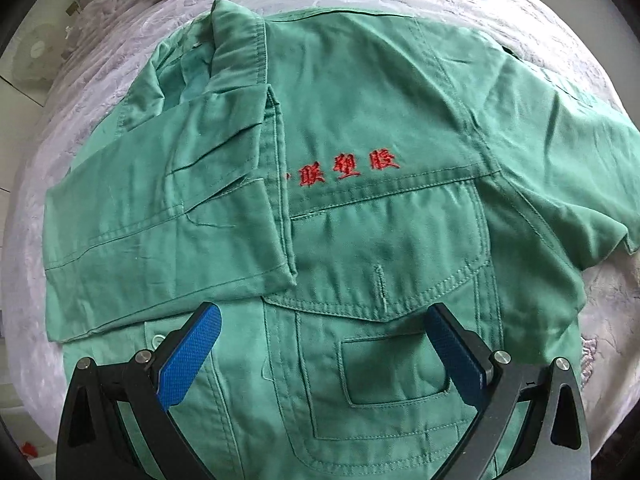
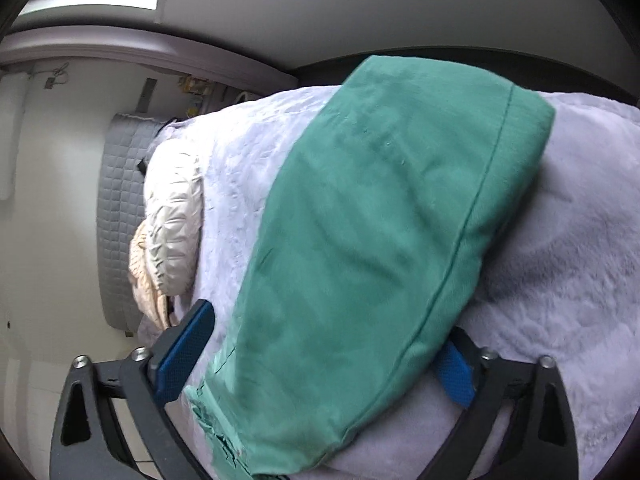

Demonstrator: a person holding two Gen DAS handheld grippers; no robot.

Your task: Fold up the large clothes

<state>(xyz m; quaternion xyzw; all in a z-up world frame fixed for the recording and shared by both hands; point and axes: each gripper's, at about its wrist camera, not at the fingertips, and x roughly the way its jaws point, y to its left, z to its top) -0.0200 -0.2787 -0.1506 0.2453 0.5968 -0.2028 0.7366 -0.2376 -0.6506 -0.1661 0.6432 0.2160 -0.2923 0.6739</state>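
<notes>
A green work jacket lay front-up on the bed's pale lilac blanket, one sleeve folded across its chest on the left, red embroidered characters above the flapped chest pocket. The left hand-held gripper hung over the near part of the jacket, jaws spread wide and holding nothing. The right hand-held gripper was also wide open, its blue pads on either side of the jacket's other sleeve without gripping it. A cream quilted garment lay at the blanket's far-left edge.

Red embroidered characters "联塑胶" stand on the green work jacket above its chest pocket.
</notes>
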